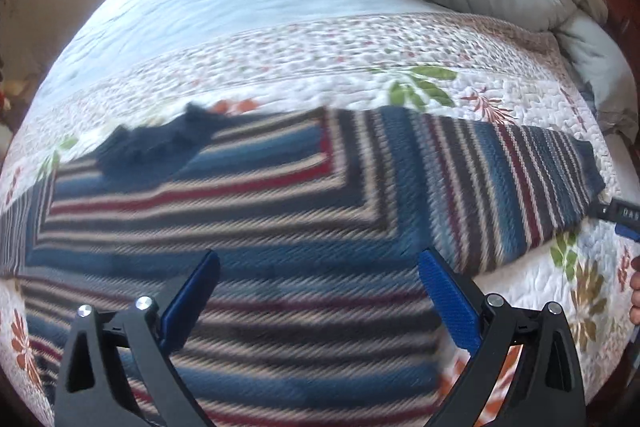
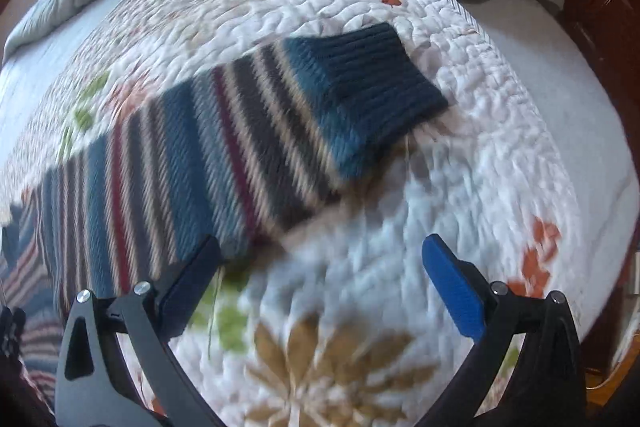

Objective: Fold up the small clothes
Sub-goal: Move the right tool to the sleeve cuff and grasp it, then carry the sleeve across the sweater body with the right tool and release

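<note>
Sweater (image 1: 280,211) lies flat, quilt (image 1: 320,67) bare around it.

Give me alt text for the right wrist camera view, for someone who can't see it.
A striped sweater sleeve with a dark blue ribbed cuff lies flat across a white floral quilt on a bed. The right claw is open just above it, holding nothing. The picture is blurred.

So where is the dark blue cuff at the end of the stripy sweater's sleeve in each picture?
Left wrist view: the dark blue cuff is far right, halfway up, at the tip of the sleeve.
Right wrist view: the same cuff is above the middle, a big ribbed patch.
Shared landmark: the flowery quilt under the stripy sweater.
</note>
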Demonstrator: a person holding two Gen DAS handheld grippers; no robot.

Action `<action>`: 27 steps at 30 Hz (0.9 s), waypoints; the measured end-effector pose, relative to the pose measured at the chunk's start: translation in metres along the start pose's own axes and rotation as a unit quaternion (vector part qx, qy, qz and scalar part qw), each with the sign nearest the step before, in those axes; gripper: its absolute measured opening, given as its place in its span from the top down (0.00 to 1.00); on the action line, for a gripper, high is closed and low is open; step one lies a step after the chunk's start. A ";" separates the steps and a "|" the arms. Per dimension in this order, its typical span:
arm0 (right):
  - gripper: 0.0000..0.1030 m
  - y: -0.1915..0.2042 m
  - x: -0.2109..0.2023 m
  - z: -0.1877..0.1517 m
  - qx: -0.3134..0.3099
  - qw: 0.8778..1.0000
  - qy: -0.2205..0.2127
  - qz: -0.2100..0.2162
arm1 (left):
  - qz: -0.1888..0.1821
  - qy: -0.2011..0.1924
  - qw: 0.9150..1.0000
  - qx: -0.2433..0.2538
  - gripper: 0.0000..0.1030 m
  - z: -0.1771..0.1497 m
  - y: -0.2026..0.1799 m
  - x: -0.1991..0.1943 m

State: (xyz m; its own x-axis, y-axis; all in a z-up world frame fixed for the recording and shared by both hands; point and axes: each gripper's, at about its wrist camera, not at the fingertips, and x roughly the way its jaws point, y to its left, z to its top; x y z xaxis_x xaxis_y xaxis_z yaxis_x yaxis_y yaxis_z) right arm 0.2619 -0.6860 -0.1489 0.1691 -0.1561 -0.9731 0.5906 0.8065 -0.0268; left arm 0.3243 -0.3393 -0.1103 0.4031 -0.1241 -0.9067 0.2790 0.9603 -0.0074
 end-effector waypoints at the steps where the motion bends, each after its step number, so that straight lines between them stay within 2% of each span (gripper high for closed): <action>1: 0.02 -0.003 0.006 0.006 0.000 1.000 0.001 0.005 | -0.001 0.002 1.000 0.001 0.03 0.004 -0.006 0.006; 4: 0.02 -0.010 0.027 0.017 0.023 1.000 0.016 0.000 | -0.007 -0.002 1.000 -0.009 0.03 0.009 -0.013 0.013; 6: 0.02 -0.016 0.037 0.022 0.036 0.999 0.020 0.012 | -0.002 -0.006 1.000 -0.007 0.03 0.012 -0.014 0.017; 10: 0.03 -0.020 0.042 0.030 0.055 0.998 0.010 0.029 | 0.020 0.000 1.000 0.002 0.03 0.017 -0.013 0.027; 11: 0.07 -0.019 0.042 0.030 0.056 0.998 0.005 0.032 | 0.020 0.004 1.000 0.001 0.03 0.018 -0.011 0.029; 12: 0.14 -0.017 0.043 0.033 0.055 0.998 0.002 0.031 | 0.020 0.006 1.000 0.000 0.03 0.017 -0.009 0.029; 14: 0.49 -0.012 0.037 0.032 0.049 0.998 -0.010 0.032 | 0.020 0.005 1.000 -0.004 0.03 0.015 0.000 0.026; 16: 0.79 0.000 0.029 0.035 0.038 0.998 -0.022 0.037 | 0.026 -0.001 1.000 -0.004 0.03 0.011 0.012 0.020; 17: 0.87 0.005 0.022 0.034 0.033 0.998 -0.028 0.042 | 0.028 -0.003 1.000 -0.004 0.03 0.010 0.017 0.018; 22: 0.88 0.048 -0.038 0.017 -0.021 0.993 -0.103 0.060 | 0.047 -0.018 0.999 -0.009 0.03 -0.007 0.060 -0.002; 25: 0.88 0.095 -0.070 0.003 -0.074 0.983 -0.128 0.104 | 0.057 -0.026 0.998 -0.017 0.03 -0.019 0.094 -0.017; 27: 0.88 0.144 -0.088 -0.013 -0.122 0.974 -0.140 0.127 | 0.062 -0.027 0.997 -0.029 0.03 -0.027 0.118 -0.026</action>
State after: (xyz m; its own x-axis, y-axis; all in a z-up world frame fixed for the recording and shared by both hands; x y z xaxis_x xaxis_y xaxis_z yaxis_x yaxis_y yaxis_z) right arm 0.3214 -0.5489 -0.0702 0.5135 -0.0562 -0.8562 0.3027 0.9455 0.1195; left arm 0.3231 -0.2156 -0.0993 0.4778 -0.0150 -0.8783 0.1732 0.9818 0.0774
